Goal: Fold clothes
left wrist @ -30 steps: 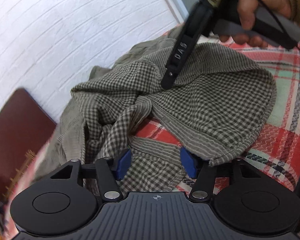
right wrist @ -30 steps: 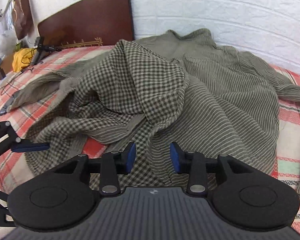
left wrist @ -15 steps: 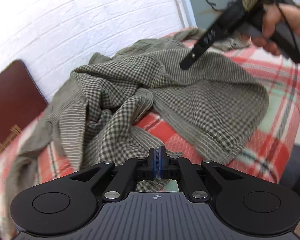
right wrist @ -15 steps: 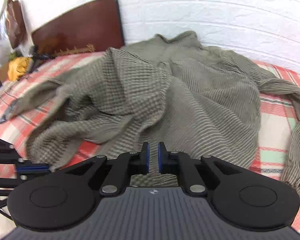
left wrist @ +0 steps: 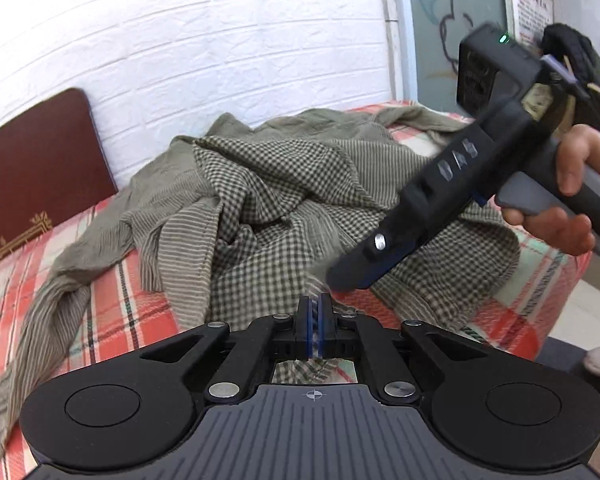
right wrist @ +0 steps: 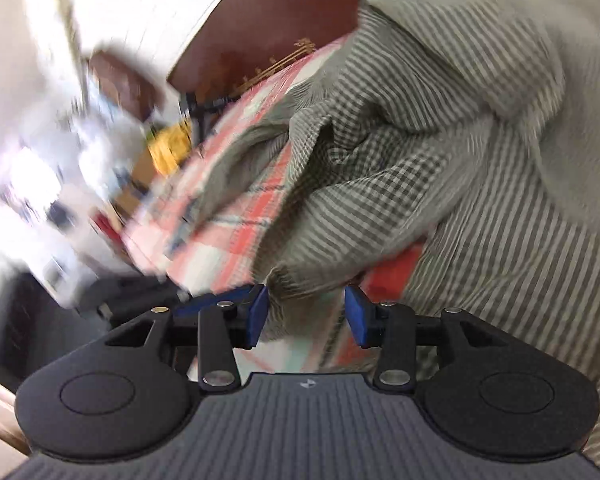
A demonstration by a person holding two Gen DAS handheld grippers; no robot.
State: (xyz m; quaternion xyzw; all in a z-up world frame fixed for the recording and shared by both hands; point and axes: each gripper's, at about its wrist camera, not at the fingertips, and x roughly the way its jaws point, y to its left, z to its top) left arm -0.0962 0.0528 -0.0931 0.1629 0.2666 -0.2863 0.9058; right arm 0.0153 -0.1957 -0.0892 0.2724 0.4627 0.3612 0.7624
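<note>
Where blur smears — shirt [right wrist: 440, 184] hem

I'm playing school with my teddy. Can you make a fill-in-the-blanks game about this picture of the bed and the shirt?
1. The checked shirt lies crumpled on a red plaid ____.
2. The wall behind the bed is made of white ____.
3. The left gripper has its fingers ____ on the shirt's edge.
4. The right gripper has its fingers ____.

Missing words: blanket; bricks; shut; open

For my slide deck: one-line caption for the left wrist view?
Left tool shut on the checked shirt's hem while the right tool hovers close above, over a plaid bedspread.
</note>
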